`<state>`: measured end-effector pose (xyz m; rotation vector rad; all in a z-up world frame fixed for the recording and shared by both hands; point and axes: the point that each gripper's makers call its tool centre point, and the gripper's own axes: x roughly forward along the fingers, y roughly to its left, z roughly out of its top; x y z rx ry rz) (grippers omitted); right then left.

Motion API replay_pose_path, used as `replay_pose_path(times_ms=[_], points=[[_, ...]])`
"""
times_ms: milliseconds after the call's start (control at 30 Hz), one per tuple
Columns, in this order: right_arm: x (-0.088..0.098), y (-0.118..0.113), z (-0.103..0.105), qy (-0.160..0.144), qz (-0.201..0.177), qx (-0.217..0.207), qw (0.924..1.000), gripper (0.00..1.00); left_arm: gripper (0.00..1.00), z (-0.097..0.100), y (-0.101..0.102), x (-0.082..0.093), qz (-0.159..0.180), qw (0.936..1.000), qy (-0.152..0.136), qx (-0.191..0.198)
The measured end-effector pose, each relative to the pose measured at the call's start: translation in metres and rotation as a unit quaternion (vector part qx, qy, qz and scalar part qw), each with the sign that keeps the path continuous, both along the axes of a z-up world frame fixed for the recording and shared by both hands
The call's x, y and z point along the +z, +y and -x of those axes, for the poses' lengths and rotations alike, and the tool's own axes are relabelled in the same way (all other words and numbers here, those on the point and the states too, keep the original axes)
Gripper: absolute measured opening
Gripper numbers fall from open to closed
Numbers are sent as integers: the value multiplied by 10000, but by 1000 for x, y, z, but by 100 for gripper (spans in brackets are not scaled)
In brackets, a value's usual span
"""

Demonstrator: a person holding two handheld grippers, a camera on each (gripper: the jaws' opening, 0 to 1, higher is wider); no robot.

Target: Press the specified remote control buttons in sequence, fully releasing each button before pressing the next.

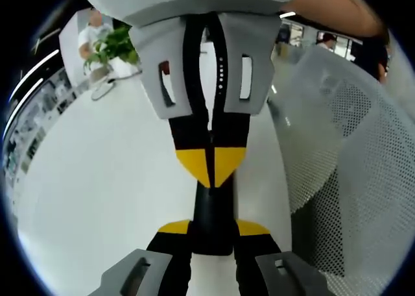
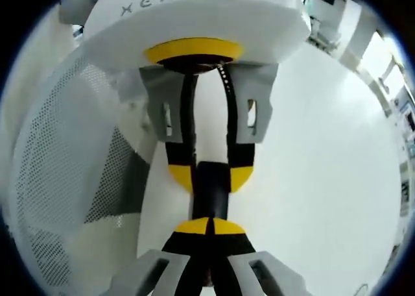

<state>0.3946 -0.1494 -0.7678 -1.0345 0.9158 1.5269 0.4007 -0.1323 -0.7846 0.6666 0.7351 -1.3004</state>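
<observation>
Two claws set nose to nose above a white table (image 1: 97, 192).

Left gripper view first. Rising from the bottom edge, the left gripper (image 1: 213, 230), its yellow-tipped jaws pinching a black remote (image 1: 213, 211) by the two long sides. Long axis of the remote running straight out along those jaws, away from the camera and toward the other claw. Descending from the top of the view, the right gripper (image 1: 211, 165), jaws pressed together into one yellow point. That point sits at the far end of the remote, seemingly touching it. Off to the right, a white mesh chair back (image 1: 350, 166); far off at upper left, a potted plant (image 1: 117, 46).

Right gripper view next. At the bottom, the right gripper (image 2: 209, 226), jaws drawn tight with nothing between them, yellow tips meeting the near end of the remote (image 2: 211, 187). Beyond, coming down from the top, the left gripper (image 2: 211, 174), jaws parted just enough to clasp the remote from either side. Remote dead ahead of the right tips, in line with them, no sideways offset to correct.

Buttons too foreshortened to pick out; cannot tell whether one is pushed down or merely touched. Probably the pressing step itself, right claw as finger, left claw as holder. Next likely need: a clean lift off along the same line before any new press.
</observation>
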Motion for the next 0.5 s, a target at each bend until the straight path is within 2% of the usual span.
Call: replay_pose_path(times_ms=[500], points=[[-7, 4, 1, -28, 51, 145, 9999, 0, 23, 1, 0, 0, 18, 10000, 5, 18]])
